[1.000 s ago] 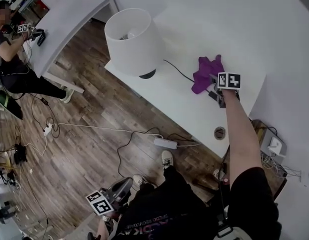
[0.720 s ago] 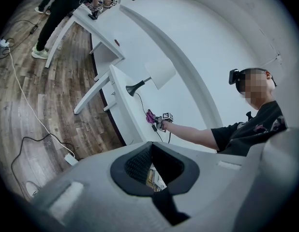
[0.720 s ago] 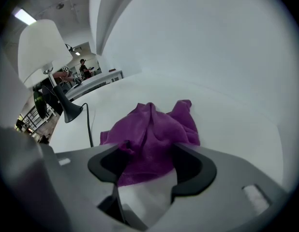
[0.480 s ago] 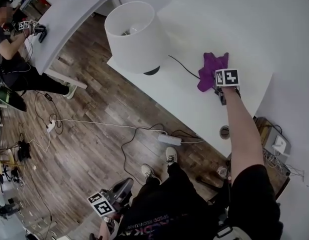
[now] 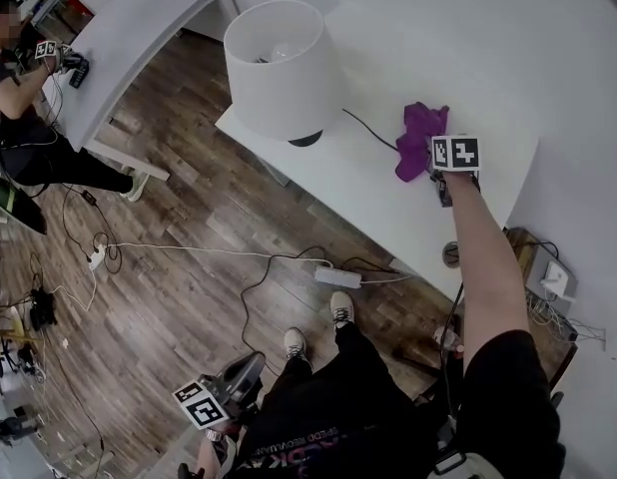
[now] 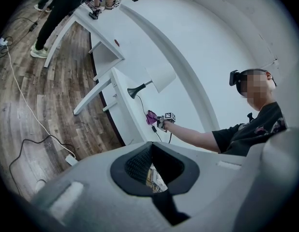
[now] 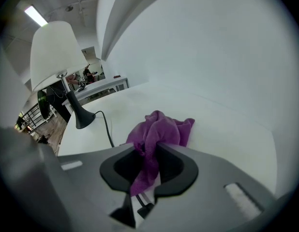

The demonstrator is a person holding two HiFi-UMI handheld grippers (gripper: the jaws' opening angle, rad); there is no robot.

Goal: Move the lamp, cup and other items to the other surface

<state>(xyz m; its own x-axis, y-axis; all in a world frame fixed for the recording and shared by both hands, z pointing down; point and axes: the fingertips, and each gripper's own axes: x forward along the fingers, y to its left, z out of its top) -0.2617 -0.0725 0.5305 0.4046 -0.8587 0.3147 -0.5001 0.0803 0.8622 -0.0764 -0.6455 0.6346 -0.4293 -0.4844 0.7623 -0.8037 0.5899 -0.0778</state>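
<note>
Purple cloth point(image 5: 419, 136) on the white table point(image 5: 368, 200), pinched in the right gripper's point(image 7: 149, 151) just-closing jaws; left gripper's point(image 6: 152, 146) jaws together, empty.

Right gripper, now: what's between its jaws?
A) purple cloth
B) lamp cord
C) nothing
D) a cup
A: in the right gripper view, the right gripper, whose jaws have just been closing, has a fold of the purple cloth pinched between its pads.
</note>
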